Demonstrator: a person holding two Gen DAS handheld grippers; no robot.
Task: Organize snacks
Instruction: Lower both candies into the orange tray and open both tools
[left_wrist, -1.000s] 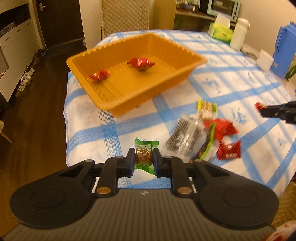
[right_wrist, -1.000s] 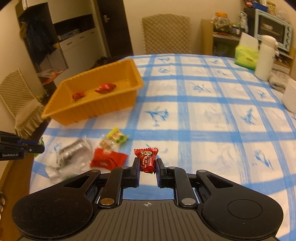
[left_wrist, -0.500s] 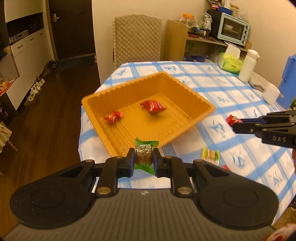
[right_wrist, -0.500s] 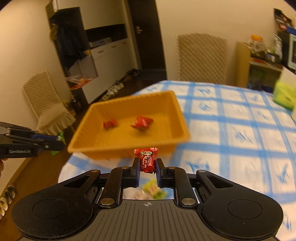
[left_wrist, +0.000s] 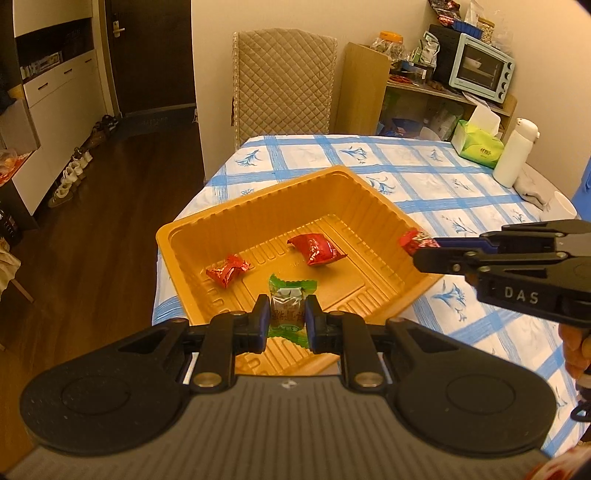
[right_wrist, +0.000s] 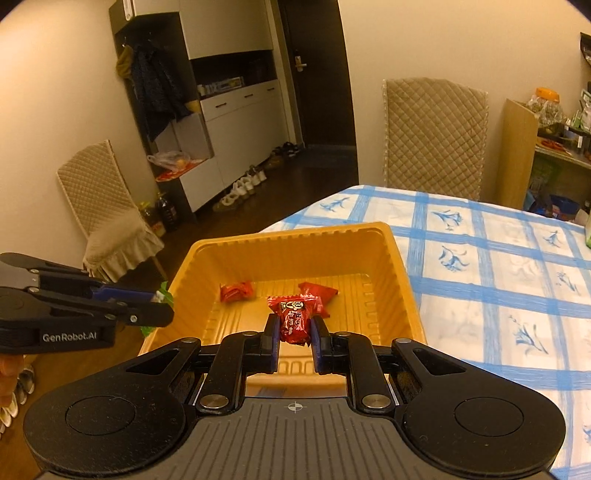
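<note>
An orange plastic tray (left_wrist: 184, 240) (right_wrist: 402, 266) sits near the table's corner with two red wrapped candies inside: a small one (left_wrist: 227, 270) (right_wrist: 236, 291) and a larger one (left_wrist: 317, 249) (right_wrist: 325, 290). My left gripper (left_wrist: 286, 317) is shut on a green-wrapped candy (left_wrist: 290, 295), held above the tray's near side. My right gripper (right_wrist: 294, 328) is shut on a red wrapped candy (right_wrist: 293, 314), over the tray's near edge. In the left wrist view the right gripper (left_wrist: 424, 245) reaches in from the right, its red candy (left_wrist: 412, 239) over the tray's right rim.
The table has a blue-checked cloth (left_wrist: 424, 177) (right_wrist: 498, 266). A green tissue box (left_wrist: 478, 146), a white bottle (left_wrist: 515, 151) and a grey cloth (left_wrist: 532, 186) stand at the far right. A quilted chair (left_wrist: 282, 81) (right_wrist: 434, 136) is behind the table, another chair (right_wrist: 103, 218) at the left.
Both grippers have carried their candies from the loose snack pile toward the tray and now hover over it. The loose snacks on the cloth have dropped out of view.
</note>
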